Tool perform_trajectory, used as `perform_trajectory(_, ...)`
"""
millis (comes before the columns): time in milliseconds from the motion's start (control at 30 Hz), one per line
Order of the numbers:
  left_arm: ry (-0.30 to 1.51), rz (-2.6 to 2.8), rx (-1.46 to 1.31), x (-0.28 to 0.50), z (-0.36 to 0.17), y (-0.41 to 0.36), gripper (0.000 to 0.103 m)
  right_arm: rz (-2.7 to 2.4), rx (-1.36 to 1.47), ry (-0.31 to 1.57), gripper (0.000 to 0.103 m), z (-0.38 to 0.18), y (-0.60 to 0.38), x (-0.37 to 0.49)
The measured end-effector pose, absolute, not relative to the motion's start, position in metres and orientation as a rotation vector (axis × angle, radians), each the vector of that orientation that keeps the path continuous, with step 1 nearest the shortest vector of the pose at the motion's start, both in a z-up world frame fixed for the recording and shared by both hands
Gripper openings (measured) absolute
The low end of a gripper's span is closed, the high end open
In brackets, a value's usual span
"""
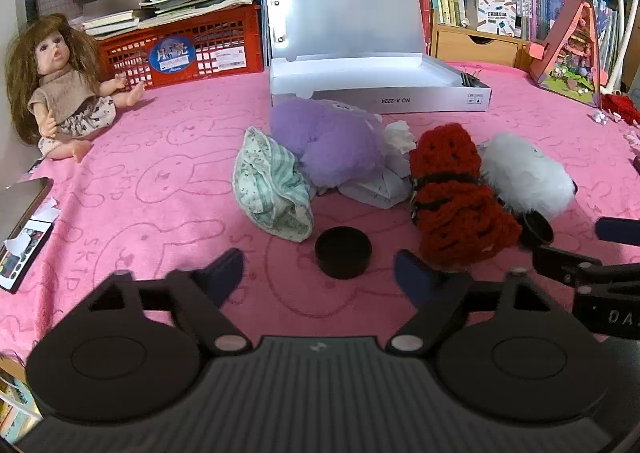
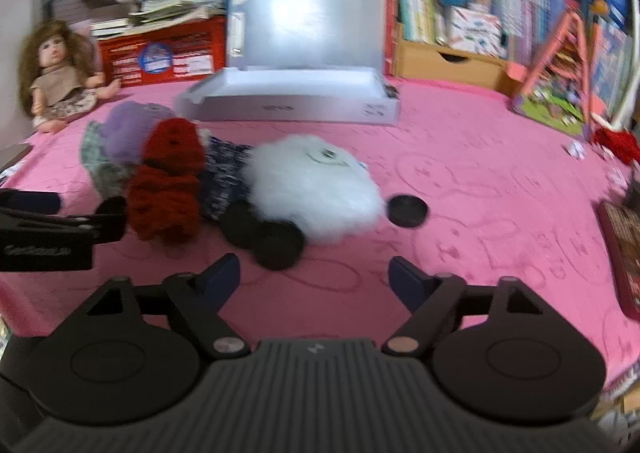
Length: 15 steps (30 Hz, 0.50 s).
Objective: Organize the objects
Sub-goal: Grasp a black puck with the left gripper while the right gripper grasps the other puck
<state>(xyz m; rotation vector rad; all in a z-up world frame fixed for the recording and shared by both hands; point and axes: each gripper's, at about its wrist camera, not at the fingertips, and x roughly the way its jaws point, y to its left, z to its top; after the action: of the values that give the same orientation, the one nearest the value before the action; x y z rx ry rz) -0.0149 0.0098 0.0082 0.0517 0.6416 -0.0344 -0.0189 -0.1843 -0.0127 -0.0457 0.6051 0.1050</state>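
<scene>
Black and wide apart, the two fingers of the left gripper [image 1: 319, 275] hold nothing. A round black puck [image 1: 343, 252] lies on the pink blanket [image 1: 160, 189] just past the fingertips, about midway between them and not touching. Beyond it sits a pile of soft things: a green flowered cloth [image 1: 272, 185], a purple fluffy toy [image 1: 332, 145], a red knitted piece [image 1: 456, 193] and a white fluffy toy [image 1: 528, 177]. Farther back, near the far edge of the blanket, a white box [image 1: 380, 89] stands with its lid up. A doll [image 1: 60, 85] sits at the far left corner.

The right gripper [image 2: 314, 277] is also open and empty. Its view is blurry. Two more black pucks [image 2: 276, 245] lie just past its left finger, touching the white fluffy toy, and another puck [image 2: 408, 211] sits alone on the right side of that toy. The left view shows only one of these, half hidden. The right view shows a dark speckled cloth [image 2: 224, 173] between the red and white things.
</scene>
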Motion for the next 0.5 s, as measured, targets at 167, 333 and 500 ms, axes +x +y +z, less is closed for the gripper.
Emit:
perform_trajectory(167, 0.655, -0.048, 0.032, -0.010, 0.007, 0.014, 0.063, 0.170, -0.042, 0.586, 0.074, -0.011, -0.178, -0.014)
perform_trajectory(333, 0.661, -0.058, 0.018, -0.002, 0.004, 0.015, 0.062, 0.186, -0.003, 0.603, 0.065, -0.013, -0.178, -0.005)
perform_trajectory(500, 0.648, -0.057, 0.035, 0.002, 0.002, 0.012, 0.056, 0.200, 0.017, 0.604, 0.054, -0.014, -0.179, -0.002)
